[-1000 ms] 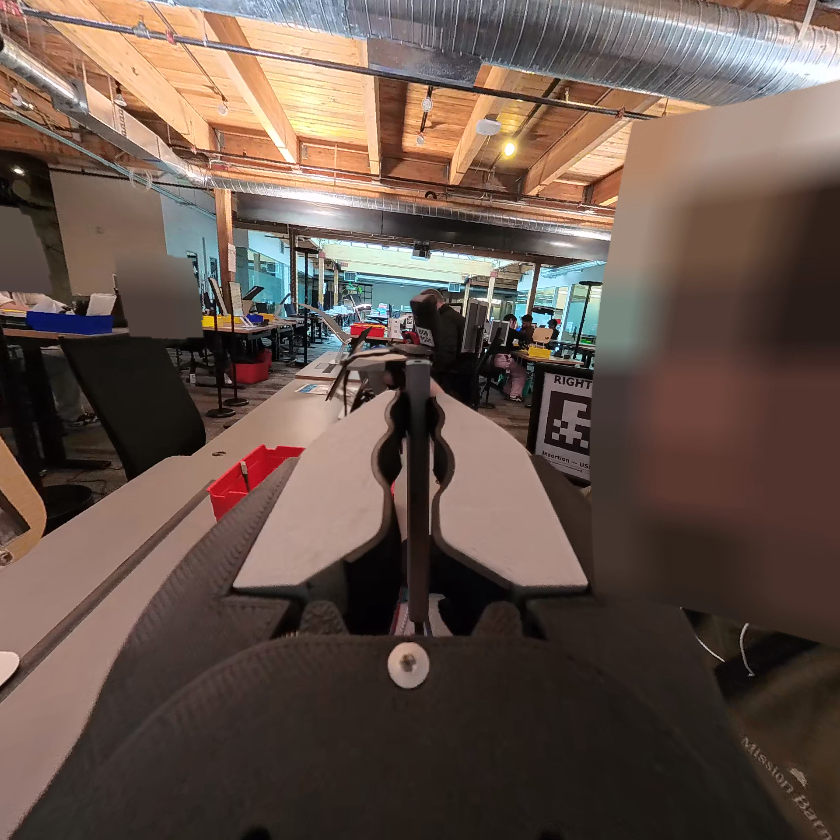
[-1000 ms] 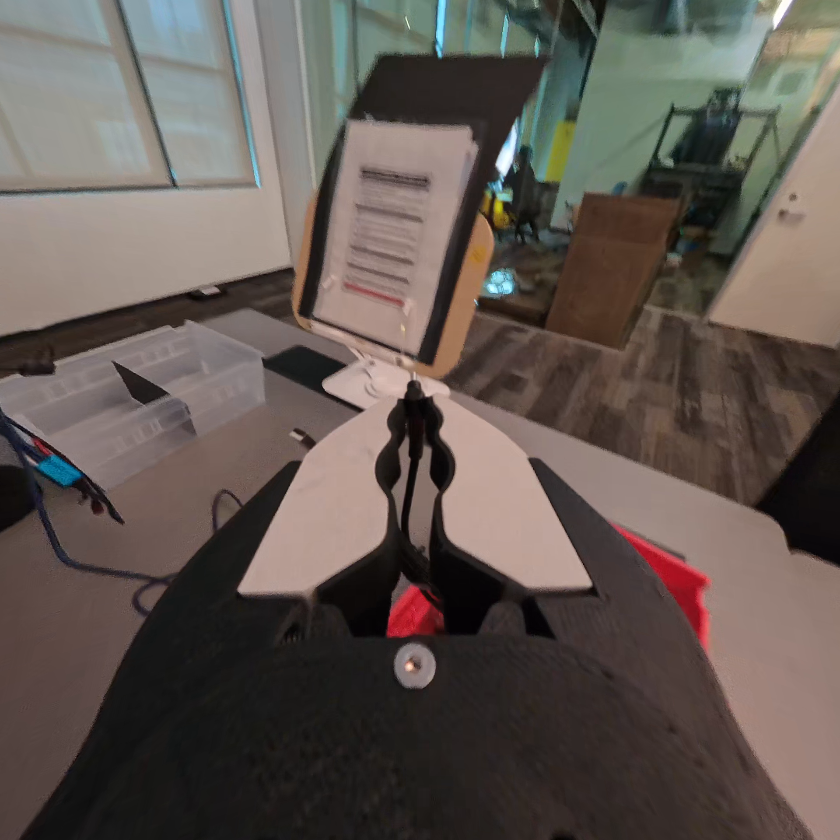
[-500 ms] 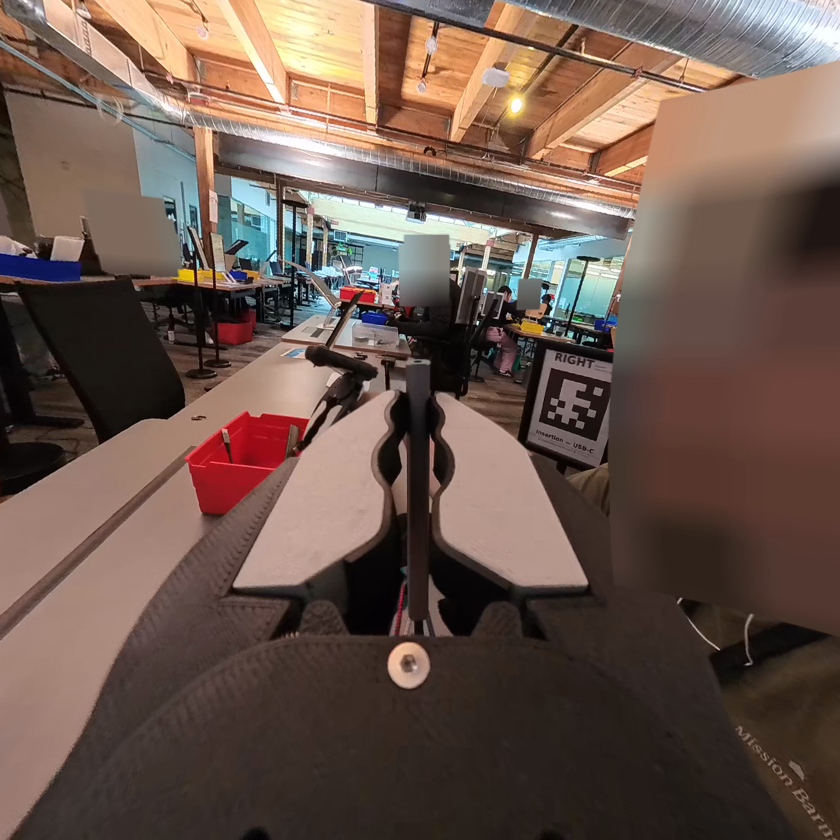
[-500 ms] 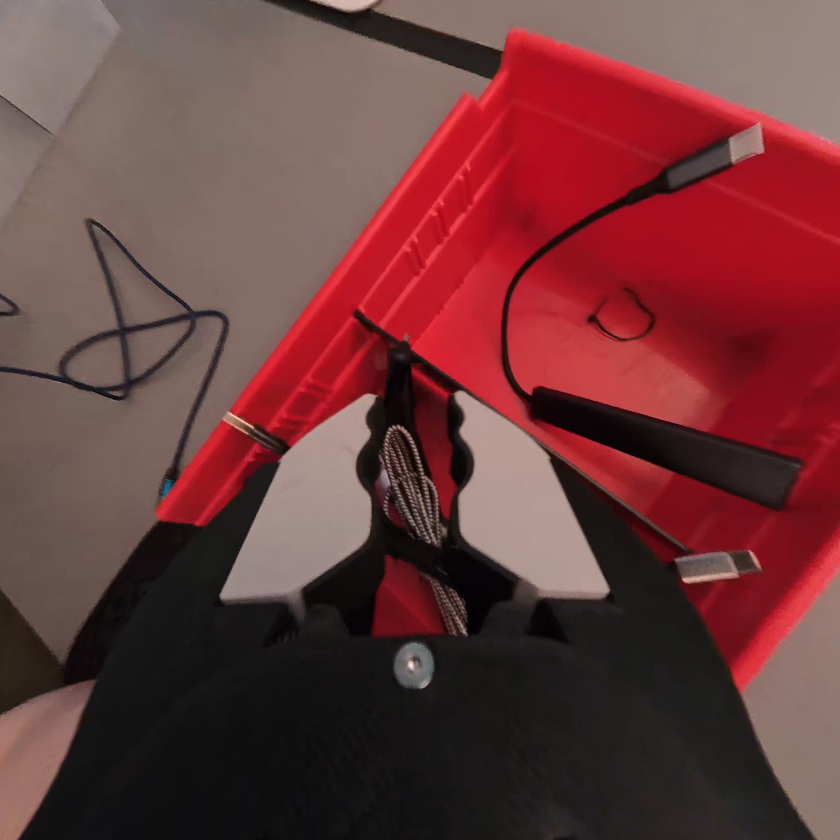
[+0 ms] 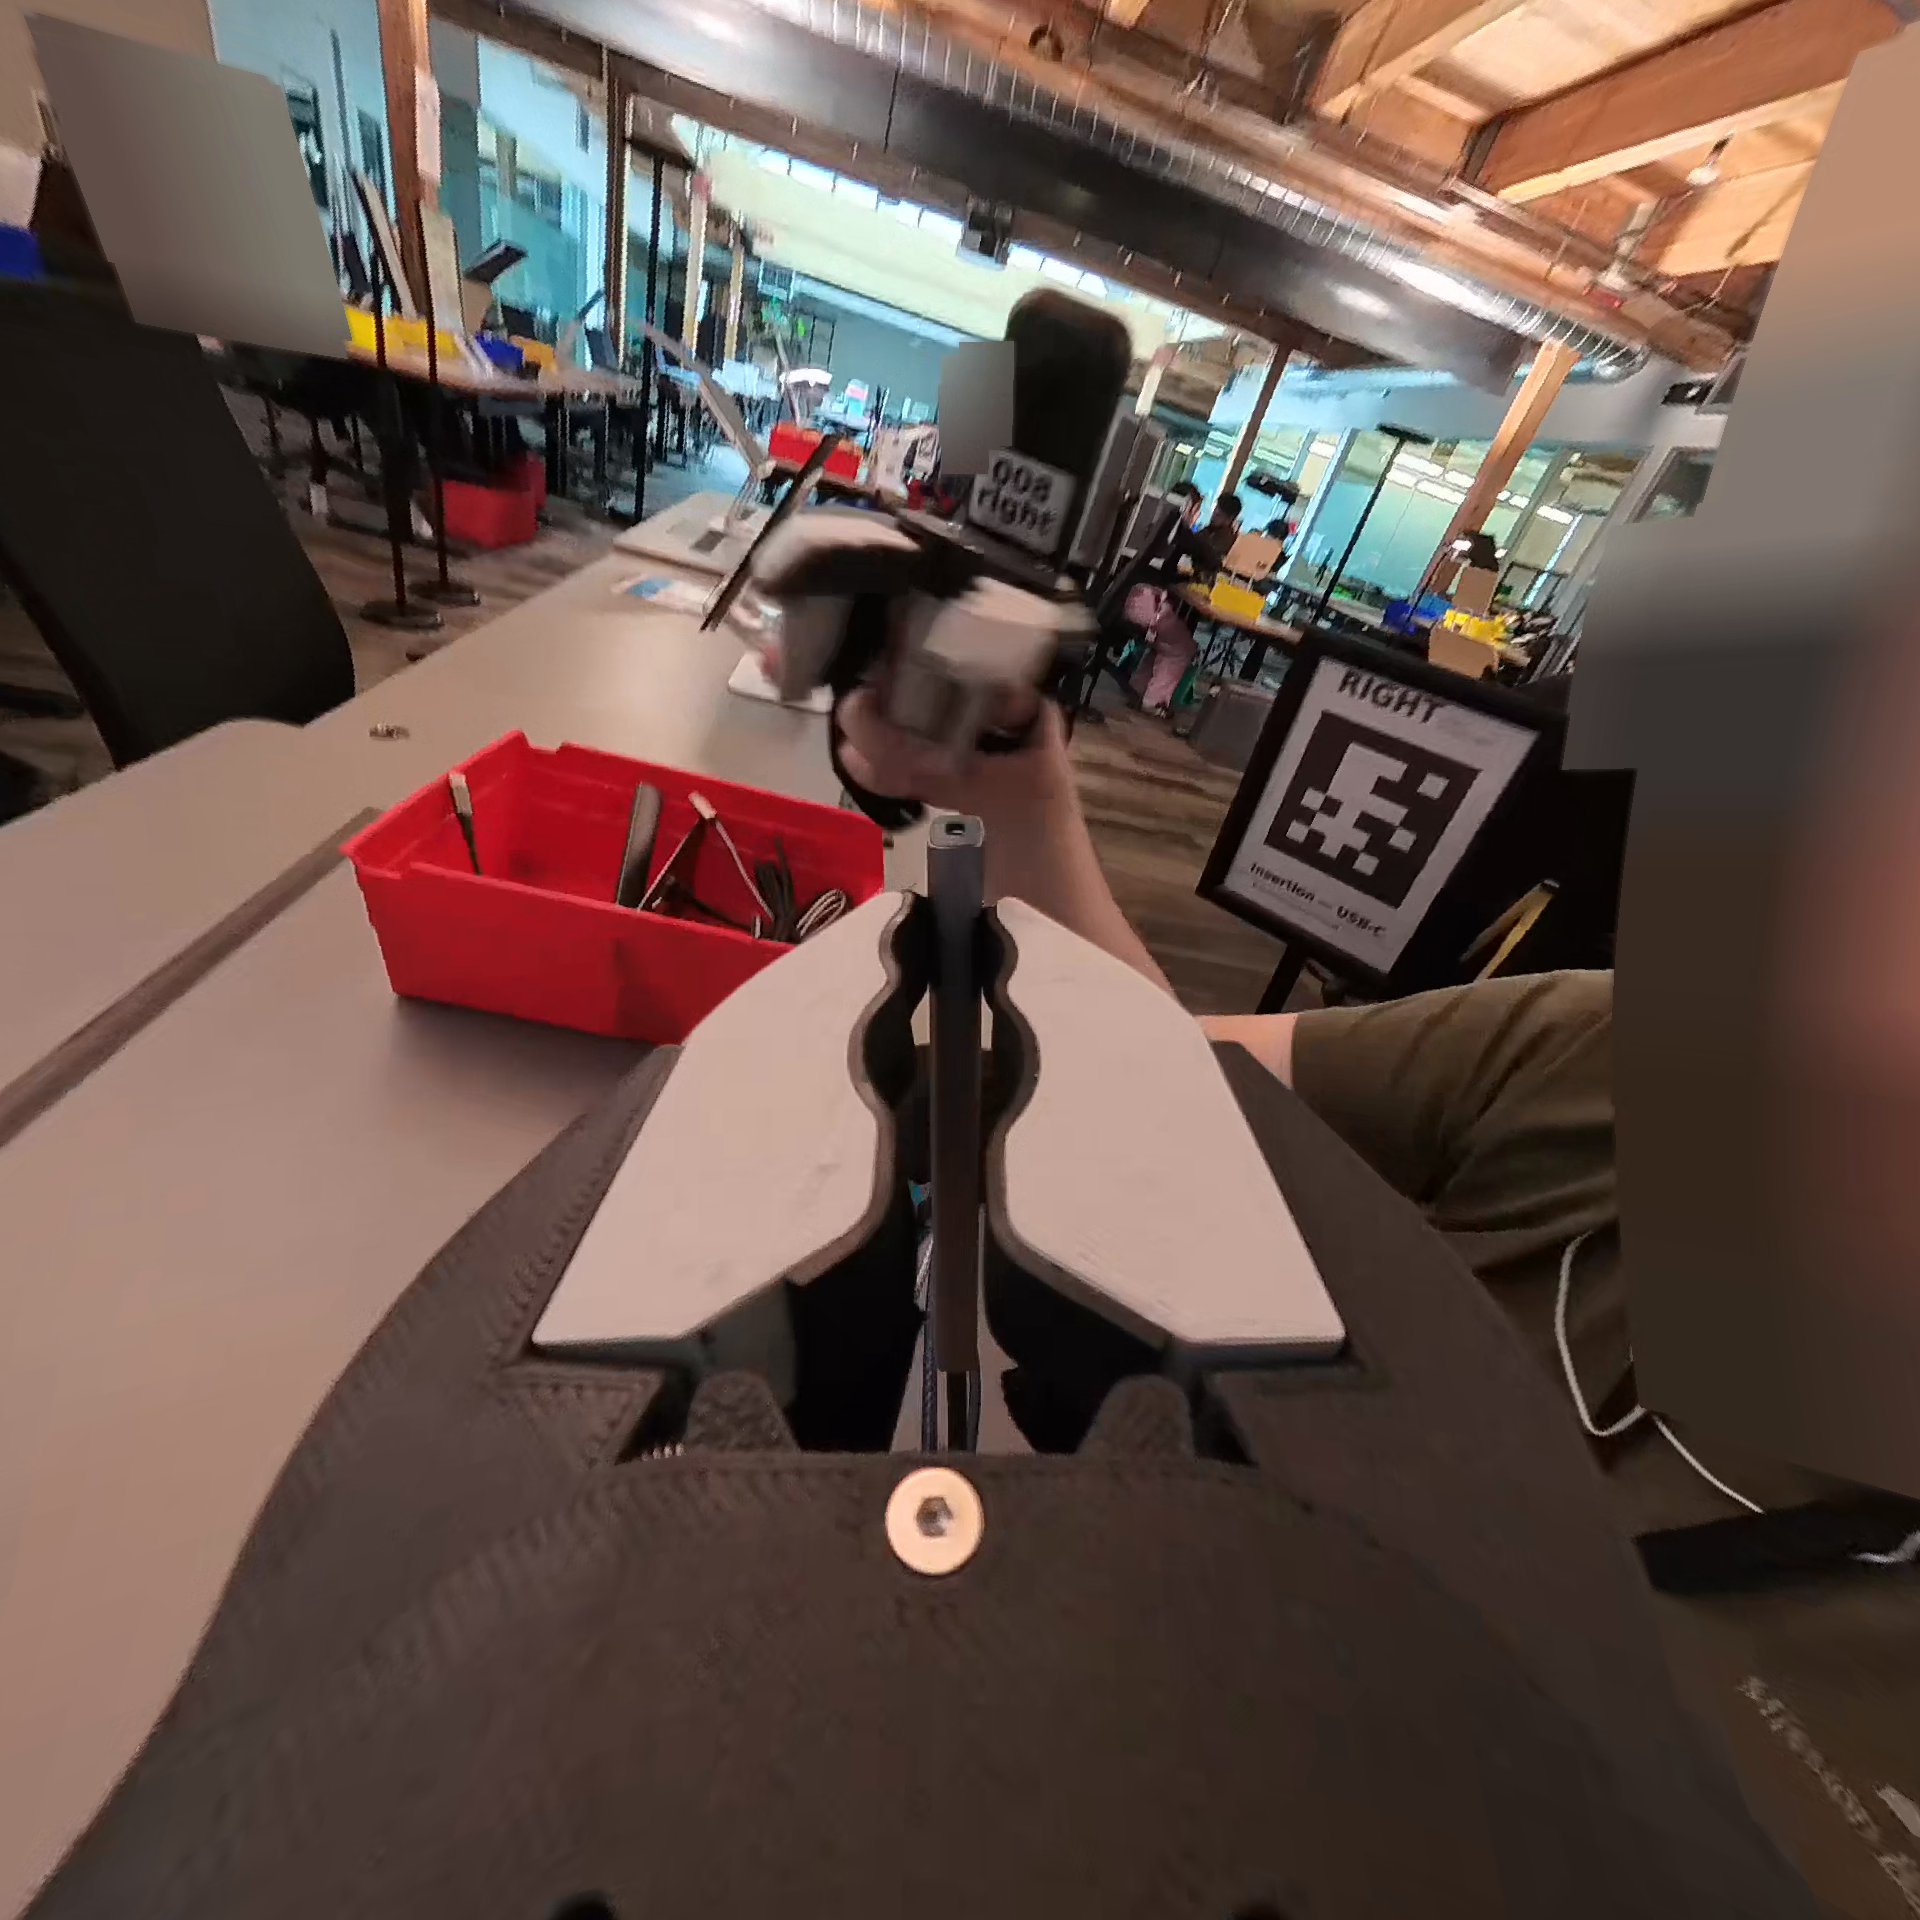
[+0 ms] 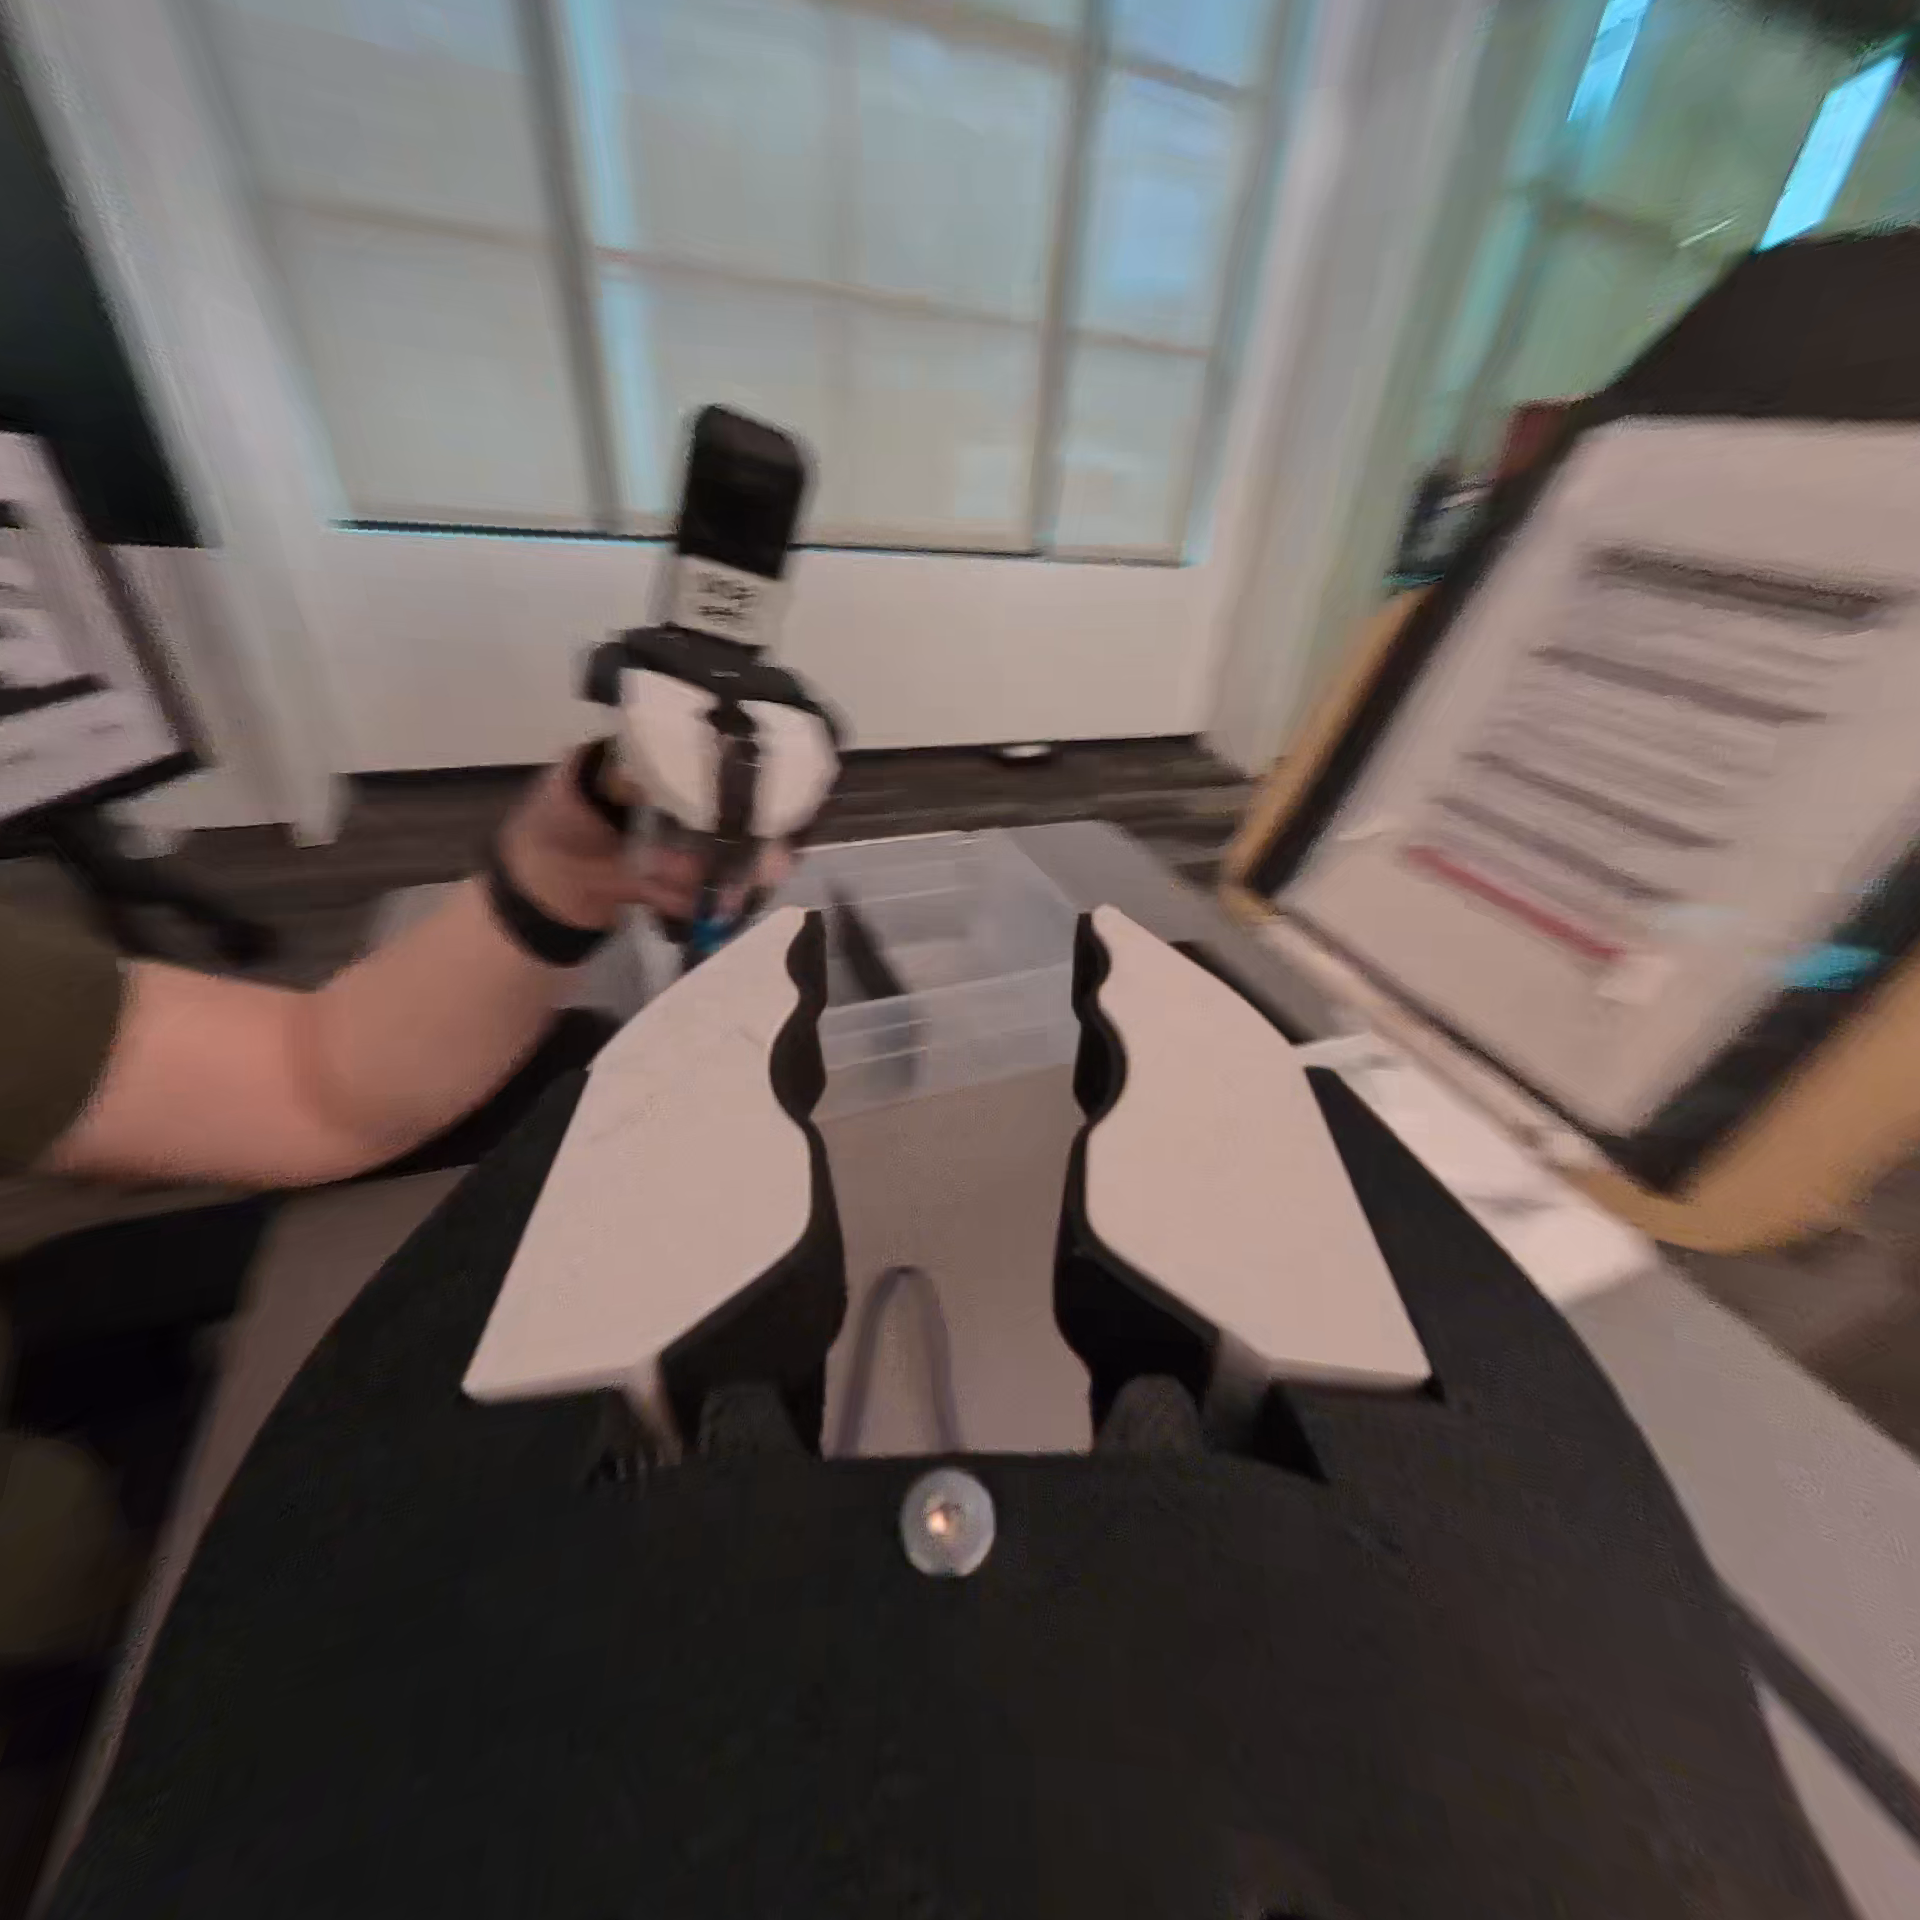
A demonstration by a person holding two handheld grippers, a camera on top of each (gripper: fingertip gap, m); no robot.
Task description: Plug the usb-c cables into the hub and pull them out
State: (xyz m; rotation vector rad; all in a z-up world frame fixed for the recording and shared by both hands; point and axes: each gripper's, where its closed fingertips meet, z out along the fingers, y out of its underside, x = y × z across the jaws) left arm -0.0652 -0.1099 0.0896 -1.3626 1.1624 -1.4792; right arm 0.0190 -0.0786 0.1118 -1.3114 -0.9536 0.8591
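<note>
The left gripper (image 5: 954, 914) fingers clamp the hub (image 5: 956, 1039), port outward for plugging; the right gripper (image 6: 945, 935) fingers gape apart, seemingly empty.

- Left wrist view looks low along the tabletop (image 5: 260, 1091) at the right gripper (image 5: 914, 623), upper centre.
- Right wrist view faces back at the left gripper (image 6: 727, 748), upper left; both share that tabletop.

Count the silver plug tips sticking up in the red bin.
2. Left plug stands near the left wall of the red bin; middle plug rises mid-bin, above the cable tangle, which may hide more.
</note>
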